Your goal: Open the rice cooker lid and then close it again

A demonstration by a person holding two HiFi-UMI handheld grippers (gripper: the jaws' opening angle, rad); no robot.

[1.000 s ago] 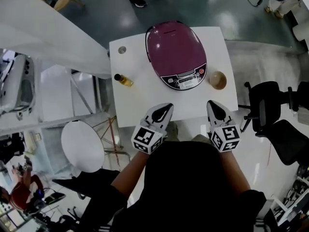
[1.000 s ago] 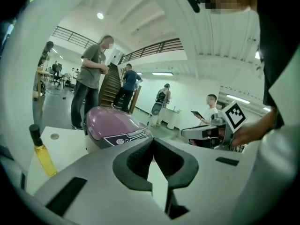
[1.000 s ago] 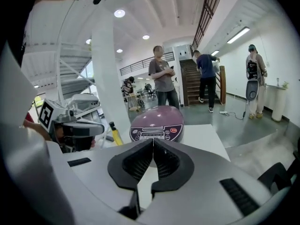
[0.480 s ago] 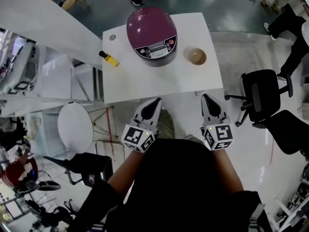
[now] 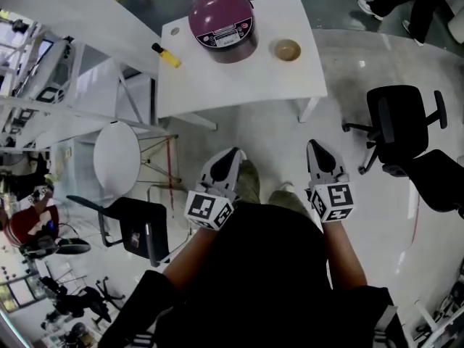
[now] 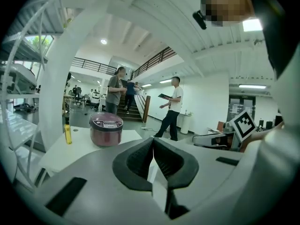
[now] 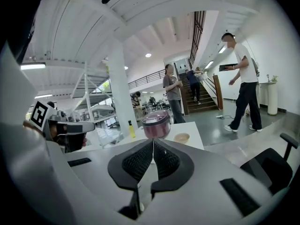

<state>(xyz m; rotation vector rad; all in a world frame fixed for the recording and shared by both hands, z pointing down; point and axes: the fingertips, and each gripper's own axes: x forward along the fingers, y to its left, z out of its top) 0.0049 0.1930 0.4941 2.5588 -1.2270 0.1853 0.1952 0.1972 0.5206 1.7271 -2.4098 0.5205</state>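
Our left gripper (image 5: pixel 232 156) and right gripper (image 5: pixel 317 148) are both closed and empty, well apart from the glossy maroon domed rice cooker (image 5: pixel 222 20) at the far edge of the white table (image 5: pixel 246 78). We judge its lid stiff and slippery, best worked at the front lip.

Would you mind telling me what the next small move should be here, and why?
Probably step toward the table to bring the rice cooker within reach. Its lid is down, and the left gripper and right gripper are shut, empty, and held over the floor well short of the table edge, so nothing can be reached from here.
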